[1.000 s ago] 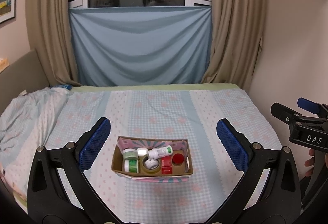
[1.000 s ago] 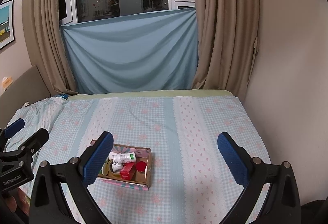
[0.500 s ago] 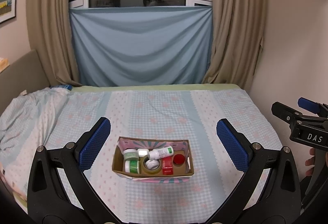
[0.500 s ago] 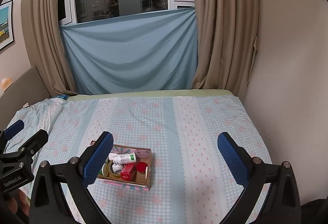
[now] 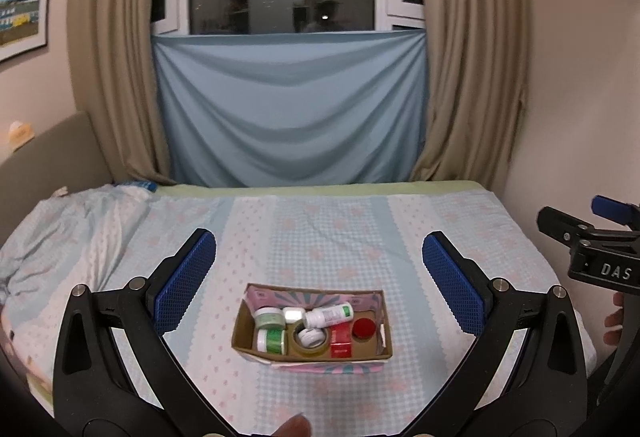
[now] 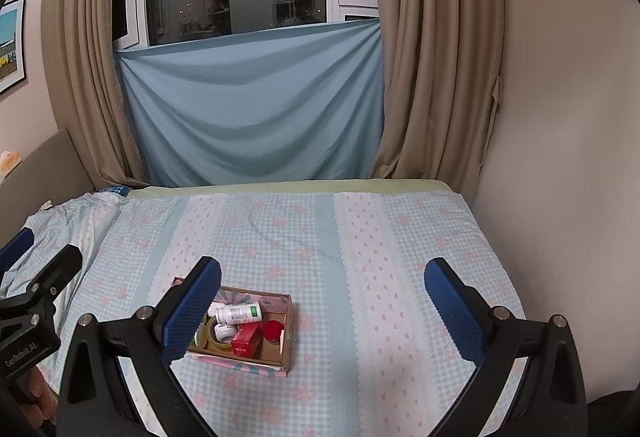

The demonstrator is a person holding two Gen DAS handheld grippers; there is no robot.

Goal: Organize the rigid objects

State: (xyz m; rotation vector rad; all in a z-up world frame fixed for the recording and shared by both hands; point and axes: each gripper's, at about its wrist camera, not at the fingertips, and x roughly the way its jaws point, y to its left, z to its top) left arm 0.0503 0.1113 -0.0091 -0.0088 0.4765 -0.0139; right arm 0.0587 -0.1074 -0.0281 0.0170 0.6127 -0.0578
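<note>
A cardboard box [image 5: 376,351] sits on the bed near its front edge; it also shows in the right wrist view [image 6: 289,337]. Inside lie a white bottle [image 5: 328,315] on its side, two green-labelled jars [image 5: 271,340], a tape roll [image 5: 309,341], a red box [image 5: 341,341] and a red cap [image 5: 363,327]. My left gripper [image 5: 319,283] is open and empty, held above and in front of the box. My right gripper [image 6: 322,301] is open and empty, to the right of the box.
The bed has a blue checked sheet [image 6: 360,245] with pink flowers. A rumpled blanket [image 5: 60,233] lies at the left. A wall [image 6: 560,157] borders the bed's right side. Curtains and a blue cloth [image 5: 288,109] hang behind.
Both grippers have held almost still over the last second; the left view has tilted up slightly. The box and its contents have not moved.
</note>
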